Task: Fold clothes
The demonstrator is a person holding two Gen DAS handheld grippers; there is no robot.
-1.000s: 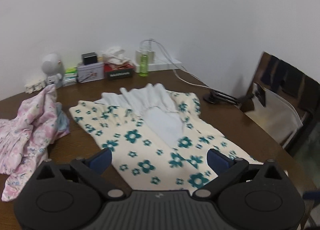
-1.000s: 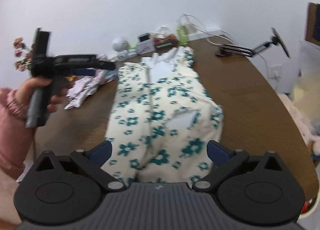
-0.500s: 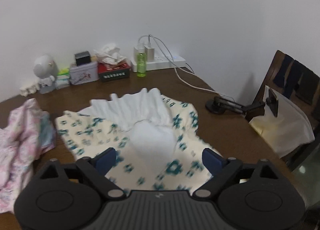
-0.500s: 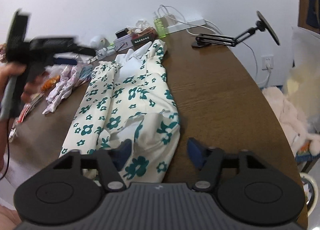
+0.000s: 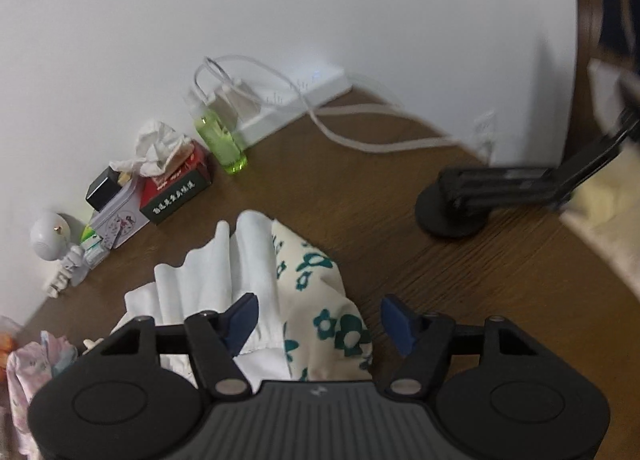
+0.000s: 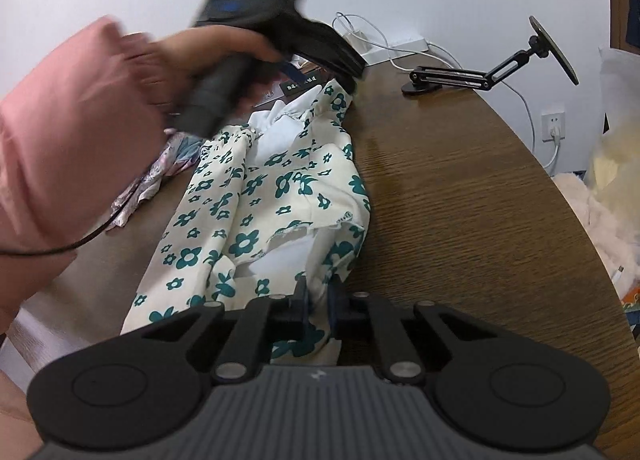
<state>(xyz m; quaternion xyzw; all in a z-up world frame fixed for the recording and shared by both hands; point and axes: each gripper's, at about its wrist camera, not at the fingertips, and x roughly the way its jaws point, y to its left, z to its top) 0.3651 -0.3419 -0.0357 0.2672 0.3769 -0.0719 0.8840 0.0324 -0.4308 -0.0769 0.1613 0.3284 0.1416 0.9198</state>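
Fabric of the floral dress [image 6: 256, 196] lies lengthwise along the brown table [image 6: 460, 196], collar end far, hem end near; the right gripper [image 6: 318, 294] has its fingers drawn narrow onto the near hem, pinching cloth; the left gripper [image 5: 318, 320] hangs spread wide over the far collar corner, gripping nothing; the dress's right edge runs beside bare wood reaching to the table's curved rim; a black phone stand [image 5: 456, 208] sits far right; boxes and a green bottle [image 5: 222, 144] line the far wall; pink clothing [image 6: 160, 176] crowds the left
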